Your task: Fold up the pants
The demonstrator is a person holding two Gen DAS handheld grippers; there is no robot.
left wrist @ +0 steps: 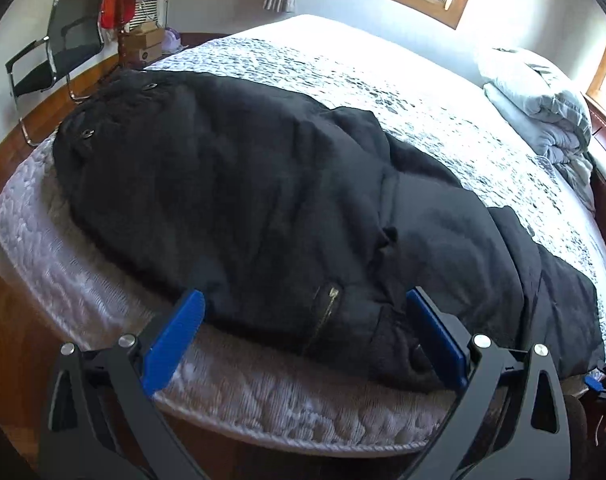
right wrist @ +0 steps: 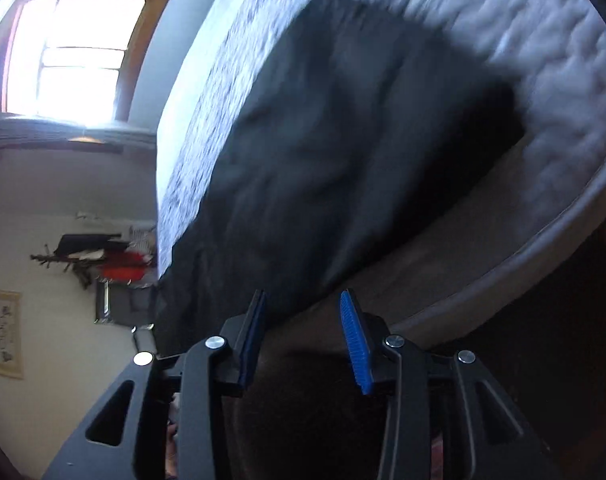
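Black pants [left wrist: 239, 200] lie across the bed, waist with metal buttons at the far left, legs running toward the right. A zip pocket [left wrist: 327, 312] faces me near the front edge. My left gripper [left wrist: 303, 300] is open, its blue pads on either side of the near edge of the pants, holding nothing. In the tilted, blurred right wrist view the pants [right wrist: 343, 152] fill the middle. My right gripper [right wrist: 303, 300] is open at the leg end of the pants, where the cloth reaches the mattress edge, and is empty.
The bed [left wrist: 263, 392] has a white quilted mattress and a patterned cover. A folded grey duvet [left wrist: 543, 108] lies at the far right. A black chair [left wrist: 59, 40] and boxes stand on the wooden floor at the far left. Windows are behind the bed.
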